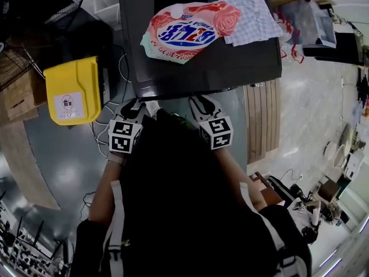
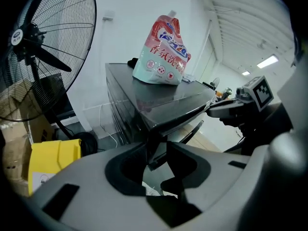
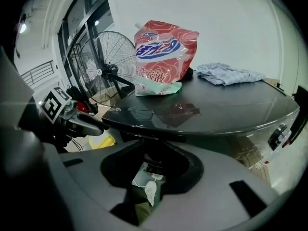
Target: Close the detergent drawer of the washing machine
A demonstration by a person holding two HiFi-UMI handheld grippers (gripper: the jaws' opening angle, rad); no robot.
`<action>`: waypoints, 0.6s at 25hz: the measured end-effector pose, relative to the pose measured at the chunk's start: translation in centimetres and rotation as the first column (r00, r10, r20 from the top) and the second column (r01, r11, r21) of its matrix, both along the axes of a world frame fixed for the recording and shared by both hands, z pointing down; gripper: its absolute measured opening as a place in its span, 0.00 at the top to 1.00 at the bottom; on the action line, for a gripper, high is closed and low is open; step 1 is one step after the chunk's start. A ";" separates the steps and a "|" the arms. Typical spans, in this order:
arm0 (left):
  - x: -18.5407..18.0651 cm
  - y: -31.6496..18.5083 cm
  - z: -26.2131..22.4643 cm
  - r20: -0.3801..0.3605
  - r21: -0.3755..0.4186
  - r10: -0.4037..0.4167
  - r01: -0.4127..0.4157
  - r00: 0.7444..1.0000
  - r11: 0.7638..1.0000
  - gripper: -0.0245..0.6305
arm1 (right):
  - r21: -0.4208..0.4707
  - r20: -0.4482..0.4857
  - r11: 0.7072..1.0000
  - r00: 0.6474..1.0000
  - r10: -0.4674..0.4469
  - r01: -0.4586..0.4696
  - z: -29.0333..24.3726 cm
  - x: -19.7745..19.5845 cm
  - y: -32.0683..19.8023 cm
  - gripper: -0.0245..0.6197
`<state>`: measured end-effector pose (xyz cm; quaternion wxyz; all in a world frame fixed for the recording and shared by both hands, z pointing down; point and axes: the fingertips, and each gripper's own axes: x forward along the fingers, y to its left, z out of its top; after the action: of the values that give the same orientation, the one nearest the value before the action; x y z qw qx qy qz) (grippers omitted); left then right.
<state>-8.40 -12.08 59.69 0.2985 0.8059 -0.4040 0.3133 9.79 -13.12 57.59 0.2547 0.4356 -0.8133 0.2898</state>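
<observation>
Left gripper: jaws stand wide, pads pressing on nothing; a dark panel edge under the near corner of the washing machine comes into the gap between them; whether it touches either jaw I cannot tell; right gripper: jaws apart at a middling width, nothing held; through the gap only a white cable and plug on the floor below; both grippers slant downward at the machine's front, tips just under the front lip of its glossy dark top, the left one near the left corner, the right one toward the middle; their marker cubes sit side by side, apart; the person's forearms run back from them toward the bottom of the head view; detergent drawer: not plainly made out in any view; the front face where both grippers work is hidden under the top in the head view and dark in both gripper views; the dark panel edge between the left jaws may be its front, cannot tell; on the machine's top: a pink-and-mint detergent pouch standing upright toward the back left; a crumpled pale blue cloth just beside it at the back right; on the floor left of the machine: a yellow bin; a cardboard box beyond that; a large standing fan behind both.
</observation>
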 end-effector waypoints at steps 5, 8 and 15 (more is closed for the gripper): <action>0.4 0.8 0.5 0.002 -0.036 -0.005 0.006 1.000 0.999 0.80 | -0.034 0.001 0.999 1.000 -0.012 0.012 0.4 0.2 0.3 0.81; 0.9 1.6 0.7 0.000 -0.041 0.002 -0.002 1.000 0.999 0.82 | -0.060 0.012 0.998 1.000 -0.023 0.023 0.9 0.1 1.2 0.84; 2.2 1.0 -0.3 -0.018 0.016 -0.006 0.006 1.000 1.000 0.93 | -0.004 0.028 0.998 0.998 -0.065 0.065 -0.2 -0.8 0.9 0.91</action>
<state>-6.21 -11.04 59.39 0.2965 0.8098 -0.4062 0.3021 8.97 -12.22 57.36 0.2539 0.4042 -0.8297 0.2894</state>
